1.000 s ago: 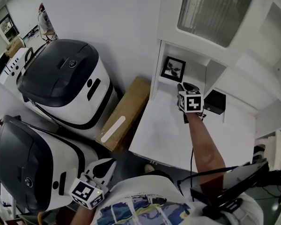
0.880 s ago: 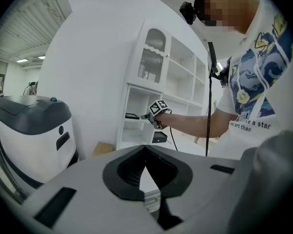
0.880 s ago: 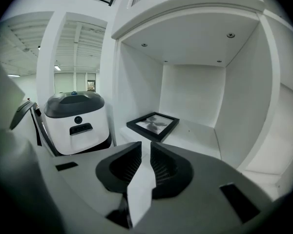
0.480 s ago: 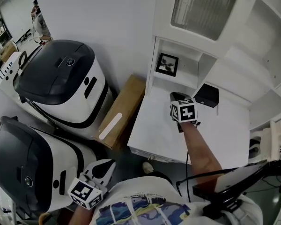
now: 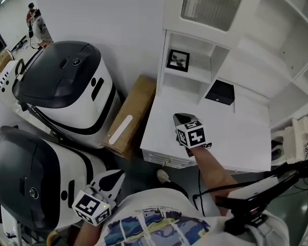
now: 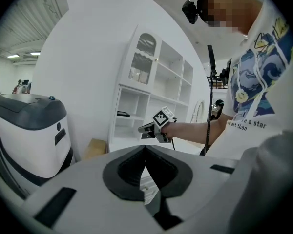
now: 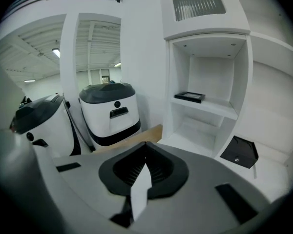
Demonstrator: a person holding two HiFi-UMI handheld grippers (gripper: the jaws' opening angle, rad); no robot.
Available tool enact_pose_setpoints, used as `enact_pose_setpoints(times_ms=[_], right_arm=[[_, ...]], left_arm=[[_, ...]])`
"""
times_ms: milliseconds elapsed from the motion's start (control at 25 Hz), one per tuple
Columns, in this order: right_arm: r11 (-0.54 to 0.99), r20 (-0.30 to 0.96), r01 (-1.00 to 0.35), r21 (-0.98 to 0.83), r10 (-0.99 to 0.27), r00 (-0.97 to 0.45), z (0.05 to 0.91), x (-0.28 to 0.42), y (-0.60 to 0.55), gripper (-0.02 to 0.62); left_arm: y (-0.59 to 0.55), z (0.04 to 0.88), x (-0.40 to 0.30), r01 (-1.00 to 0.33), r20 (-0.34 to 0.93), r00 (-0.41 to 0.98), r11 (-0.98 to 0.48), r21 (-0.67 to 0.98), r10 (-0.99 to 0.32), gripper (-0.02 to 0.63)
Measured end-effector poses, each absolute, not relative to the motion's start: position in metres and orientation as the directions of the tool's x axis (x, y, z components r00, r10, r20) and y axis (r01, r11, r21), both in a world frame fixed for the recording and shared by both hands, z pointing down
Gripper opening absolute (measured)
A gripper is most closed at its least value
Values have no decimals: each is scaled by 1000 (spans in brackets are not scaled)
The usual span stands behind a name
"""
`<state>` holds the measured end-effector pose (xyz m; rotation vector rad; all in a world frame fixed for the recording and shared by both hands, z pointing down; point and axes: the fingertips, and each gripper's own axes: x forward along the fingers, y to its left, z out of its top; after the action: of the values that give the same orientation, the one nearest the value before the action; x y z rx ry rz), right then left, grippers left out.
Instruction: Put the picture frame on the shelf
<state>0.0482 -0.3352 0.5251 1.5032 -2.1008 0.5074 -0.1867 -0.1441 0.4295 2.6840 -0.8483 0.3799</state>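
Observation:
The black picture frame (image 5: 177, 60) lies on the middle shelf of the white cabinet (image 5: 213, 49), seen edge-on as a dark slab in the right gripper view (image 7: 189, 97). My right gripper (image 5: 177, 118) hovers over the white desk top (image 5: 231, 137), well back from the frame, with its jaws shut and nothing between them (image 7: 146, 152). My left gripper (image 5: 114, 180) hangs low at the bottom left, away from the cabinet, jaws shut and empty (image 6: 145, 152). The left gripper view also shows the right gripper (image 6: 147, 128) in front of the shelves.
A small black box (image 5: 220, 91) sits on the desk at the back. A cardboard box (image 5: 132, 115) leans left of the cabinet. Two large white-and-black machines (image 5: 66, 86) (image 5: 31, 178) stand on the left. A person (image 5: 36, 24) stands far off.
My right gripper has drawn back from the shelf niche toward me over the desk. The picture frame stays on the shelf. The left gripper has barely moved.

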Motion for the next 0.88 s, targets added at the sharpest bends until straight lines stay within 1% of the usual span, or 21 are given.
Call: enact_pose_setpoints(times_ms=[280, 480, 880], right_arm=[[369, 598, -927, -69, -729, -334, 532, 1, -265, 25], [414, 596, -907, -75, -711, -373, 533, -26, -223, 25], [472, 604, -879, -71, -681, -415, 531, -57, -160, 25]], left_arm=[[-124, 430, -200, -566, 330, 808, -797, 209, -487, 12], [-112, 438, -204, -540, 338, 823, -813, 217, -456, 12], [-96, 457, -209, -491, 367, 846, -833, 255, -387, 12]])
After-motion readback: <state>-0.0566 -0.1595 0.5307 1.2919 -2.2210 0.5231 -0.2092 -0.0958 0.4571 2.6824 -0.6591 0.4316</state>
